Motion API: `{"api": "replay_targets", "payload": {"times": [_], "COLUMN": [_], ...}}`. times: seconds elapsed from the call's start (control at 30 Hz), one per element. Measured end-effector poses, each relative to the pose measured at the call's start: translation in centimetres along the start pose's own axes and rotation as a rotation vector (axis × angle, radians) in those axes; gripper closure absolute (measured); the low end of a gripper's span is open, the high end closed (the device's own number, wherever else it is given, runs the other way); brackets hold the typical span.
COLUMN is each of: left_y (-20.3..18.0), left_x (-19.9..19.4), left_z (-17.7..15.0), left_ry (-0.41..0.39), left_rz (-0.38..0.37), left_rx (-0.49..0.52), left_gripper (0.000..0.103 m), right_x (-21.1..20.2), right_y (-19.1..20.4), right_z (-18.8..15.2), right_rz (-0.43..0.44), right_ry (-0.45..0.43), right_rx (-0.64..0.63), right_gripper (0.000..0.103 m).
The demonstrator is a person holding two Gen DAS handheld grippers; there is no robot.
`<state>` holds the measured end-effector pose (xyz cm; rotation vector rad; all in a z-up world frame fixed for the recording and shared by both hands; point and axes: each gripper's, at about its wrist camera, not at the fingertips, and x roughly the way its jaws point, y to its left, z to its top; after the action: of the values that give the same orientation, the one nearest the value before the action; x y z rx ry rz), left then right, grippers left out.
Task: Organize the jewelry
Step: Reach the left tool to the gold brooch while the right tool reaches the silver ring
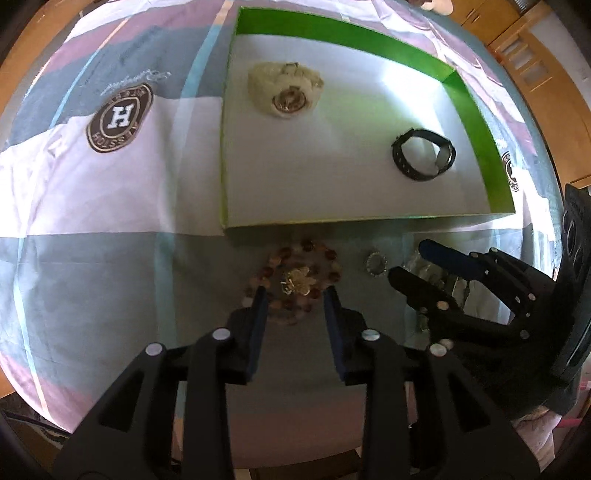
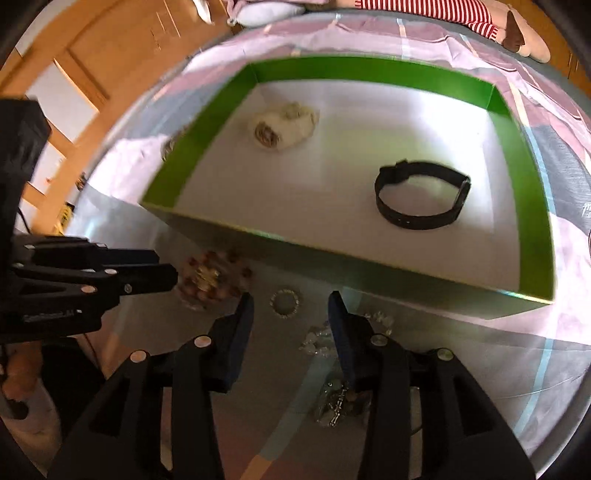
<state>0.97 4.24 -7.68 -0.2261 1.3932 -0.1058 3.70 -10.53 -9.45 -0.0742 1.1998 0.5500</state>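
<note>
A green-walled box (image 1: 469,99) with a white floor holds a cream watch (image 1: 286,90) and a black watch (image 1: 424,154); the box (image 2: 332,72), cream watch (image 2: 284,125) and black watch (image 2: 423,199) also show in the right wrist view. In front of the box on the cloth lie a brown bead bracelet (image 1: 295,280) with a gold piece (image 1: 299,282) inside it, a small silver ring (image 1: 376,263) and clear crystal jewelry (image 2: 317,338). My left gripper (image 1: 295,295) is open, its fingers either side of the bead bracelet. My right gripper (image 2: 291,299) is open just short of the silver ring (image 2: 285,302).
A patchwork cloth with a brown "H" badge (image 1: 119,117) covers the table. Wooden cabinets (image 2: 74,74) stand beyond it. A striped stuffed toy (image 2: 443,11) lies behind the box. A tangled chain (image 2: 340,402) lies under my right gripper.
</note>
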Motion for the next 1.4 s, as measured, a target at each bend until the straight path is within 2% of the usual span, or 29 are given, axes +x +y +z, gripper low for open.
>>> {"api": "replay_targets", "payload": {"times": [0.1,0.37,0.4,0.43,0.5,0.57,0.7,0.77,0.83,0.97,1.17,1.23,1.4], "left_y": [0.1,0.2,-0.1,-0.2,-0.3,-0.3,-0.4,-0.7,-1.0,-1.3,-1.9,-2.3,-3.7], "left_x": [0.8,2.1,2.2,2.2,2.2,2.3,2.6,3.0,3.5,4.3,3.3,2.5,1.8], "left_z": [0.2,0.8,0.9,1.0,1.1,1.1,1.1,1.2,1.2,1.5,1.5,1.3,0.9], "left_ry": [0.014,0.036,0.035,0.032,0.025,0.022,0.026,0.027,0.036,0.046,0.021,0.004,-0.007], "left_rz": [0.0,-0.001,-0.001,-0.004,-0.01,-0.013,-0.019,-0.017,-0.015,0.0,-0.019,-0.036,-0.065], "left_rx": [-0.009,-0.034,-0.034,-0.033,-0.034,-0.035,-0.03,-0.025,-0.026,-0.029,-0.028,-0.017,0.032], "left_gripper": [0.065,0.065,0.065,0.065,0.063,0.063,0.063,0.062,0.062,0.062,0.084,0.085,0.086], "right_x": [0.9,3.8,3.8,3.7,3.7,3.4,2.8,2.6,2.4,2.3,2.5,2.2,1.6], "right_y": [0.6,0.8,0.7,0.6,0.2,-0.3,-2.0,-2.7,-3.0,-3.1,-2.8,-3.2,-4.4], "right_z": [-0.1,0.4,0.5,0.6,0.6,0.3,0.3,0.7,0.9,1.3,1.3,0.9,0.2], "right_rz": [-0.07,-0.143,-0.138,-0.139,-0.136,-0.125,-0.1,-0.076,-0.075,-0.083,-0.084,-0.08,-0.085], "right_ry": [-0.003,0.023,0.024,0.034,0.076,0.112,0.139,0.133,0.117,0.11,0.115,0.109,0.103], "right_rx": [-0.032,-0.043,-0.035,-0.032,-0.034,-0.017,0.041,0.087,0.115,0.121,0.124,0.131,0.146], "right_gripper": [0.06,0.06,0.065,0.079,0.088,0.09,0.09,0.084,0.072,0.069,0.068,0.064,0.063]}}
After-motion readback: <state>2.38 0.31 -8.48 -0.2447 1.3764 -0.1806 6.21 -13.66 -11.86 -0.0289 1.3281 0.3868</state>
